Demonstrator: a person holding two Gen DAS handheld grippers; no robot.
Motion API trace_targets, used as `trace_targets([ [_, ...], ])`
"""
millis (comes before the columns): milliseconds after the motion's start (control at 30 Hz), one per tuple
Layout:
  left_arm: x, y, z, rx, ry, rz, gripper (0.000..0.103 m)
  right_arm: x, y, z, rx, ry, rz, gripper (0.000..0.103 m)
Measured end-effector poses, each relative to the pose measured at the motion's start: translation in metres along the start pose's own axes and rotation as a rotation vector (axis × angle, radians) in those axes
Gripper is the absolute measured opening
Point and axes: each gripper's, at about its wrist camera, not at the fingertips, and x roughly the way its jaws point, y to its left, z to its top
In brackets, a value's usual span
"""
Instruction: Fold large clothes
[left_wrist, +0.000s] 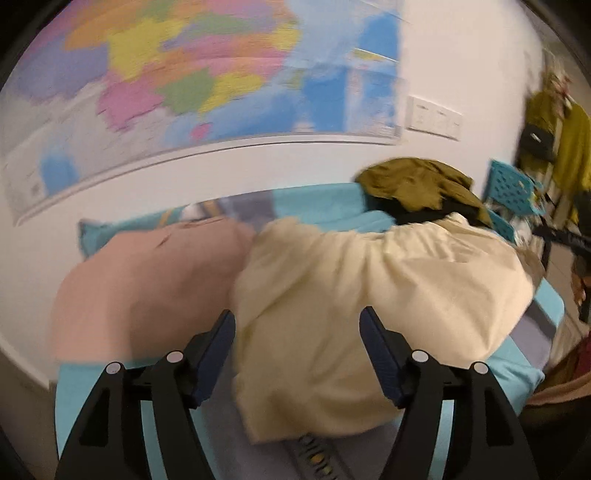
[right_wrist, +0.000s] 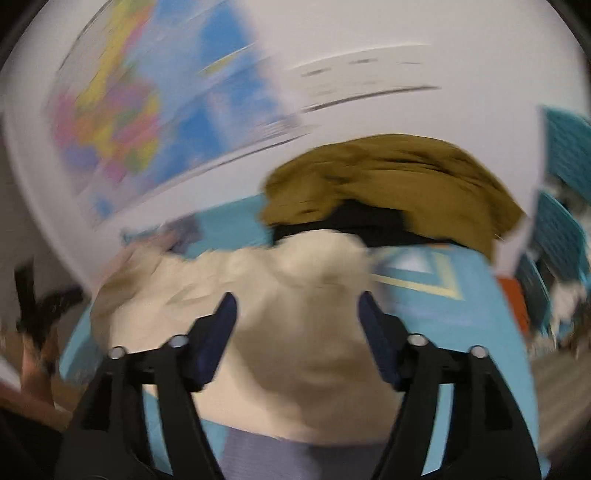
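Cream cotton garment (left_wrist: 369, 295) could slump unfolded since we've got left gripper (left_wrist: 297, 332) and right gripper (right_wrist: 297, 314) spread wide, gripping nothing.

Wall map (left_wrist: 192, 85): print too blurred to read; no word or number comes through in either view.
Black bag (left_wrist: 537, 142) hanging at right: a small pale mark, perhaps a logo, unreadable.
Clothes and bed cover: no legible label.

Cream garment (left_wrist: 354, 288), olive-brown garment (left_wrist: 417, 184), pink cloth (left_wrist: 147, 280), turquoise bedcover (right_wrist: 454, 314), multicoloured wall map (left_wrist: 184, 74).
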Motion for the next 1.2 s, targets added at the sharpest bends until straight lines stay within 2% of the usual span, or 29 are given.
trace_targets([
  [67, 0.023, -0.012, 0.007, 0.038, 0.036, -0.024, 0.067, 0.031, 0.023, 0.004, -0.068, 0.054, 0.025, 0.070],
  [133, 0.052, -0.020, 0.013, 0.041, 0.086, 0.037, 0.067, 0.067, 0.031, 0.005, -0.069, 0.123, 0.034, 0.070],
  [200, 0.080, -0.023, 0.012, 0.040, 0.149, 0.114, 0.067, 0.092, 0.031, 0.004, -0.050, 0.175, 0.044, 0.059],
  [233, 0.088, -0.024, 0.011, 0.032, 0.166, 0.120, 0.065, 0.102, 0.031, 0.002, -0.049, 0.196, 0.039, 0.055],
  [300, 0.098, -0.025, 0.010, 0.033, 0.162, 0.115, 0.061, 0.119, 0.032, -0.003, -0.066, 0.218, 0.007, 0.036],
  [333, 0.100, -0.025, 0.011, 0.035, 0.160, 0.118, 0.054, 0.121, 0.034, -0.004, -0.076, 0.218, -0.007, 0.030],
  [367, 0.102, -0.025, 0.012, 0.033, 0.161, 0.120, 0.049, 0.122, 0.034, -0.004, -0.085, 0.201, -0.029, 0.018],
  [433, 0.108, -0.024, 0.016, 0.020, 0.178, 0.130, 0.024, 0.119, 0.030, -0.001, -0.057, 0.183, -0.009, 0.012],
  [500, 0.115, -0.022, 0.021, 0.012, 0.193, 0.126, 0.011, 0.113, 0.027, 0.008, -0.049, 0.138, -0.010, 0.002],
  [533, 0.119, -0.020, 0.024, -0.001, 0.199, 0.114, 0.008, 0.110, 0.027, 0.014, -0.047, 0.113, -0.011, 0.002],
  [633, 0.126, -0.016, 0.034, -0.034, 0.195, 0.111, 0.007, 0.101, 0.028, 0.028, -0.036, 0.013, -0.058, 0.002],
  [667, 0.129, -0.016, 0.035, -0.036, 0.194, 0.114, 0.007, 0.106, 0.029, 0.029, -0.042, 0.018, -0.069, 0.002],
  [800, 0.141, -0.015, 0.033, -0.039, 0.211, 0.119, 0.009, 0.141, 0.022, 0.014, -0.047, 0.134, -0.096, 0.002],
  [867, 0.139, -0.016, 0.032, -0.034, 0.204, 0.121, 0.009, 0.143, 0.016, 0.011, -0.012, 0.150, -0.085, 0.004],
  [967, 0.133, -0.020, 0.032, -0.028, 0.190, 0.124, 0.012, 0.134, 0.014, 0.013, 0.021, 0.134, -0.074, 0.015],
  [1100, 0.122, -0.030, 0.033, -0.005, 0.158, 0.142, 0.030, 0.104, 0.023, 0.017, 0.022, 0.057, -0.066, 0.044],
  [1200, 0.108, -0.042, 0.035, 0.027, 0.115, 0.140, 0.038, 0.083, 0.039, 0.021, -0.020, -0.004, -0.045, 0.047],
])
